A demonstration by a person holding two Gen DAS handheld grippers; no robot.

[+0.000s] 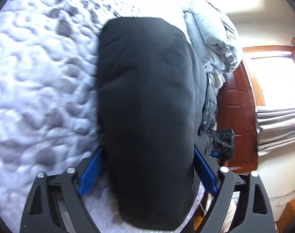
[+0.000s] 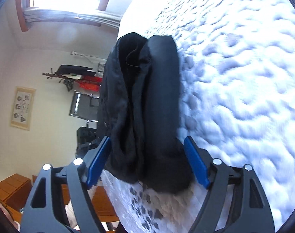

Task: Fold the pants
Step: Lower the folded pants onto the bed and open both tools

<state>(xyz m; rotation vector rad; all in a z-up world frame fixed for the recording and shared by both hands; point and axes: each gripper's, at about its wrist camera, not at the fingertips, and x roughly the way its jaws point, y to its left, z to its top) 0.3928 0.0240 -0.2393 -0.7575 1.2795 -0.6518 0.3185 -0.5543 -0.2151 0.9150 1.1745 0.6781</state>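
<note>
Both the left gripper [image 1: 147, 167] and right gripper [image 2: 147, 155] stand wide open, each straddling the black fabric pants [image 1: 145, 104] on the white quilted bed [image 1: 40, 77].

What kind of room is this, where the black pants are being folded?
Most likely a bedroom in a home. The pants lie on a quilted bedspread, folded grey bedding sits near a wooden door, and a coat rack stands by the wall.
</note>
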